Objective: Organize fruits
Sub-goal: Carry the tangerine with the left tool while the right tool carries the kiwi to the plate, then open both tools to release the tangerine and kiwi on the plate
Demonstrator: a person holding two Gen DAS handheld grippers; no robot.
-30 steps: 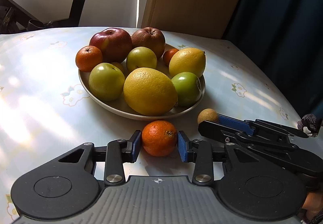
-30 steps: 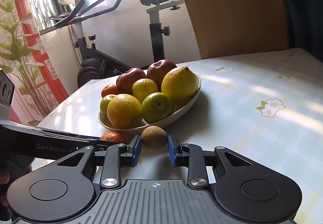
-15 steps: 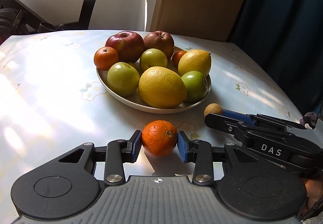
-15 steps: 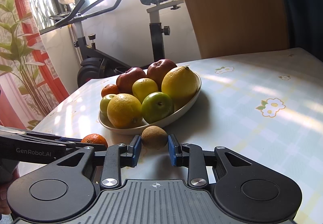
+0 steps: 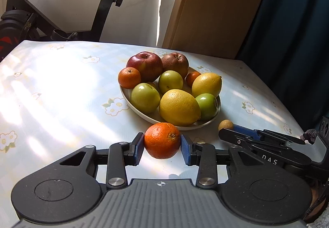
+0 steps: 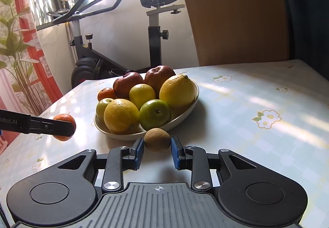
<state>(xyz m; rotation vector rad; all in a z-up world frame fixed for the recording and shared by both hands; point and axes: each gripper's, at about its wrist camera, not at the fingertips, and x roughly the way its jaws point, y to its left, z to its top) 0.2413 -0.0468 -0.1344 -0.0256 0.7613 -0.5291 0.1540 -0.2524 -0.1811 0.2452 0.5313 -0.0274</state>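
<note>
A white plate (image 5: 151, 120) (image 6: 185, 119) on the flowered table holds red apples, green apples, lemons and small oranges. My left gripper (image 5: 162, 146) is shut on an orange mandarin (image 5: 162, 140), held above the table just in front of the plate's near rim. In the right wrist view that mandarin (image 6: 62, 120) hangs left of the plate with the left gripper's fingers (image 6: 57, 125) across it. My right gripper (image 6: 157, 148) is shut on a small brown kiwi (image 6: 157, 139) at the plate's front edge; the same kiwi (image 5: 225, 124) shows right of the plate in the left wrist view.
An exercise bike (image 6: 98, 43) stands beyond the table's far edge. A wooden panel (image 5: 216, 6) and a dark curtain (image 5: 298, 22) are behind the table on the right. Red-framed window and plants (image 6: 18, 43) are at the left. Bare tablecloth (image 5: 51, 88) lies left of the plate.
My left gripper has lifted and drawn back from the plate with the mandarin in it; the plate looks farther off. The right gripper and kiwi have stayed put.
</note>
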